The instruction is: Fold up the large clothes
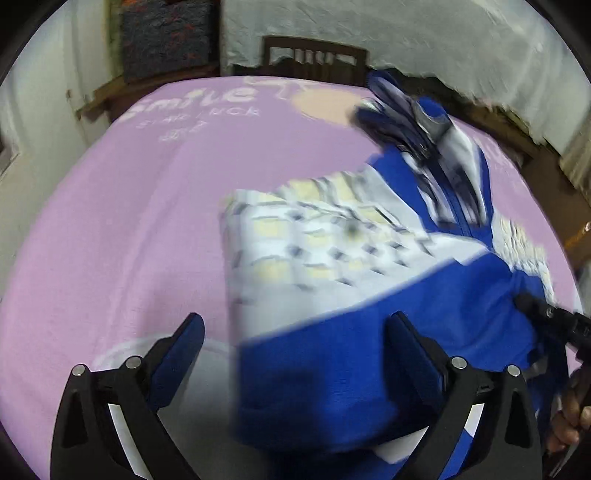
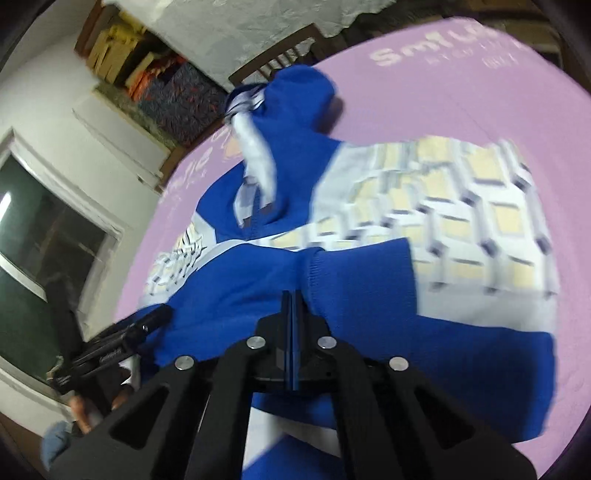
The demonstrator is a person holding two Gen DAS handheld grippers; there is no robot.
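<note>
Nearest me, the left claw (image 1: pixel 291 334) stood wide open, its jaws spread over the near edge of the blue hoodie (image 1: pixel 369 354) and holding nothing. The right claw (image 2: pixel 291 306) was pinched shut on a ribbed blue cuff (image 2: pixel 321 273) of that hoodie. The garment lay bunched on the lilac sheet (image 1: pixel 110 221), its white and yellow checked panel (image 1: pixel 314 243) facing up and its hood (image 2: pixel 295 96) at the far end. Beyond stood a wooden chair (image 1: pixel 314 55) against a rough white wall (image 1: pixel 406 33).

"Smile" in white letters on pink sheet (image 1: pixel 147 206), smaller lines beneath blurred
</note>
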